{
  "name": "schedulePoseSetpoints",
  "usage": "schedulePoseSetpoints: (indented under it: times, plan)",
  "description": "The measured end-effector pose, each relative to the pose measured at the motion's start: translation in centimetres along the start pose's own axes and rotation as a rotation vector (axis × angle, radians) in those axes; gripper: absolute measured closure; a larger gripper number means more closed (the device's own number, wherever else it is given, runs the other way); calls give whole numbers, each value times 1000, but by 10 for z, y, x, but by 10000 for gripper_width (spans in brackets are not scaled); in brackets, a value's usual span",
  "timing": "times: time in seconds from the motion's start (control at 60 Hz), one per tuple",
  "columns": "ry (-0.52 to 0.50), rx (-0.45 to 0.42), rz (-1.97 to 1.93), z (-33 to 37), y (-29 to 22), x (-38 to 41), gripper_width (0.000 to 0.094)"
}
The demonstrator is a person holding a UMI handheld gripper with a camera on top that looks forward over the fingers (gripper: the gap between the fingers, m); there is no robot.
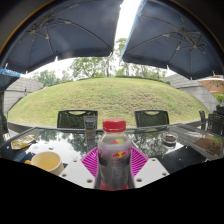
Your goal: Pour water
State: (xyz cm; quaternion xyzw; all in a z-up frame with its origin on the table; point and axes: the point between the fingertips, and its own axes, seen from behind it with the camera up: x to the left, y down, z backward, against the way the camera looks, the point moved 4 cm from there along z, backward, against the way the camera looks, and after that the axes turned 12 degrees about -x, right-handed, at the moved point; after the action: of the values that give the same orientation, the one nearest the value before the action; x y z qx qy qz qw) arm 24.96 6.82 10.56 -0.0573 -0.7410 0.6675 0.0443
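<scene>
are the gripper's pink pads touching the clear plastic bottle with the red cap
Cannot tell. In the gripper view the clear plastic bottle with the red cap stands between the pink pads, hiding any contact or gap.

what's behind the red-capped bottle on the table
Behind the bottle, held in the gripper, a glass stands on the table, chairs beyond. The bottle hides the tabletop right behind it.

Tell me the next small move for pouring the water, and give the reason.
Probably lift the bottle a little off the glass table before carrying it toward the glass that stands beyond it. The red-capped bottle sits upright between the jaws of the gripper, pink pads at both its sides, apparently gripped. The glass lies farther ahead, so tilting now would spill short.
</scene>
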Motion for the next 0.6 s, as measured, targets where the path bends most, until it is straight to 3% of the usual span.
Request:
schedulePoseSetpoints:
  times: [0.117, 0.25, 0.333, 0.6]
  plan:
    - [-10, -19, -3, -1, 1, 1, 550]
    - [-7, 36, -4, -3, 2, 3, 393]
    - [25, 124, -21, 8, 9, -1, 98]
    - [-48, 83, 49, 111, -27, 40, 104]
